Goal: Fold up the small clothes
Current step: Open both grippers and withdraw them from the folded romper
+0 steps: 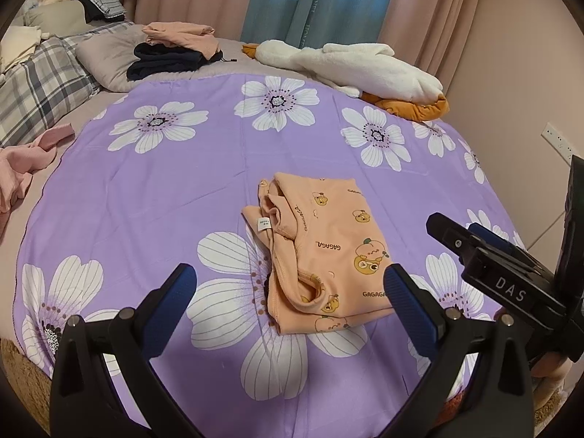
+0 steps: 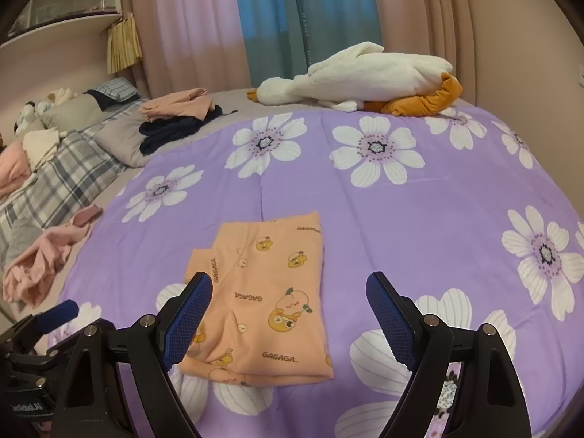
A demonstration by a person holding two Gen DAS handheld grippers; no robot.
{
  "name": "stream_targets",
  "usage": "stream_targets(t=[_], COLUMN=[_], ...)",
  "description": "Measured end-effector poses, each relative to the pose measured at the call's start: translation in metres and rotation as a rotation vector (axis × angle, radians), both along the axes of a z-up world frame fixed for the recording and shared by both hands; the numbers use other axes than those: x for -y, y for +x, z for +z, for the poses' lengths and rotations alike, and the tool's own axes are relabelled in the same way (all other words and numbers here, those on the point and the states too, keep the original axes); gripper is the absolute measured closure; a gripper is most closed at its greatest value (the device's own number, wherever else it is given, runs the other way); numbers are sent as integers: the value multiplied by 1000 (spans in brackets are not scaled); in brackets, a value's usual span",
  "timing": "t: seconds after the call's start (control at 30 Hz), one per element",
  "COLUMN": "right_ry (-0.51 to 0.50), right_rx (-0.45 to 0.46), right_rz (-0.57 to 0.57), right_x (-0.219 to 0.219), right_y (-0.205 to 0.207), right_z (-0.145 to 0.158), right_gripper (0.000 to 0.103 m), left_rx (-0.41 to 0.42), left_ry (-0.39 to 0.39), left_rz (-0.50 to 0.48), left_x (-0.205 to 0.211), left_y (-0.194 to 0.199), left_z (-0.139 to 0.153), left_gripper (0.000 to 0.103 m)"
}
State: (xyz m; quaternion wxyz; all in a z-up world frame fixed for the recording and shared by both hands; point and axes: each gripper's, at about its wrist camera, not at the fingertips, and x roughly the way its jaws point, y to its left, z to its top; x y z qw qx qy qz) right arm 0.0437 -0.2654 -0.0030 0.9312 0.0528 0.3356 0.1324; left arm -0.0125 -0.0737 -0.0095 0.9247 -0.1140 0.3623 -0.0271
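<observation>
Your left gripper (image 1: 290, 294) and right gripper (image 2: 288, 301) both hang spread and empty above the peach garment (image 2: 262, 299), folded on the purple sheet (image 2: 419, 211). It looks finished; next, fetch the pink clothes (image 2: 43, 259).

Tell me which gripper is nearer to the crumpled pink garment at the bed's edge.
Left. The left gripper sits on the same side as the pink garment, just short of it. The right gripper hangs open over the folded peach garment, farther away.
</observation>
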Motion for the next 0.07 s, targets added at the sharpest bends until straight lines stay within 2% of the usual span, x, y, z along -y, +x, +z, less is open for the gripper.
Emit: stream_targets(t=[0.07], right_ry=[4], right_rx=[0], right_rz=[-1], right_x=[1], right_y=[0], right_z=[1], right_gripper=[17], left_rx=[-1], left_ry=[4], left_rz=[6], left_x=[0], left_y=[0], left_z=[0], left_gripper=[1])
